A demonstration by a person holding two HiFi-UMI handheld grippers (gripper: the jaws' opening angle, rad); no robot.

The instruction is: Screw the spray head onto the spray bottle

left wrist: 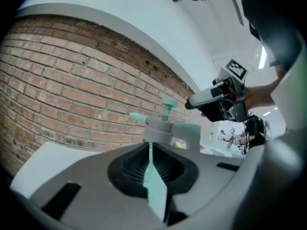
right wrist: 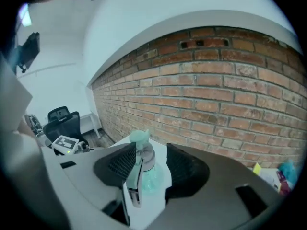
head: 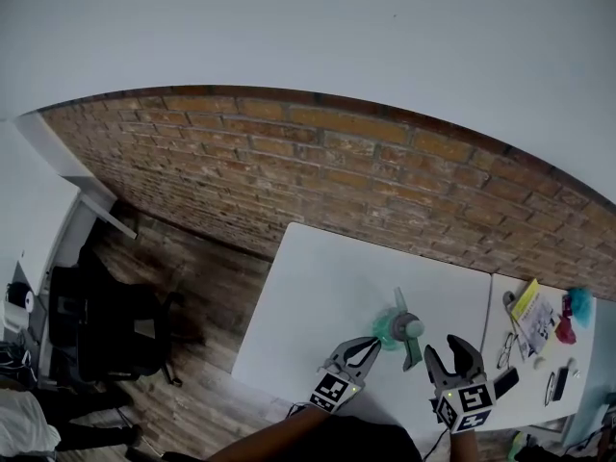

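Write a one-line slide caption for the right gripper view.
Open right tool frames the teal spray bottle, brick wall behind.

Teal plastic spray bottle (head: 397, 330), grey spray head (left wrist: 160, 123) on top, upright on white rectangular table (head: 327, 287) nr front edge. Left gripper (head: 371, 345) just L of bottle, thin teal strip (left wrist: 154, 186) betw. its jaws; right gripper (head: 452, 350) just R. Red brick wall (head: 337, 162) behind table; black office chair (head: 106, 335) on wood-plank floor (head: 212, 287), far L.
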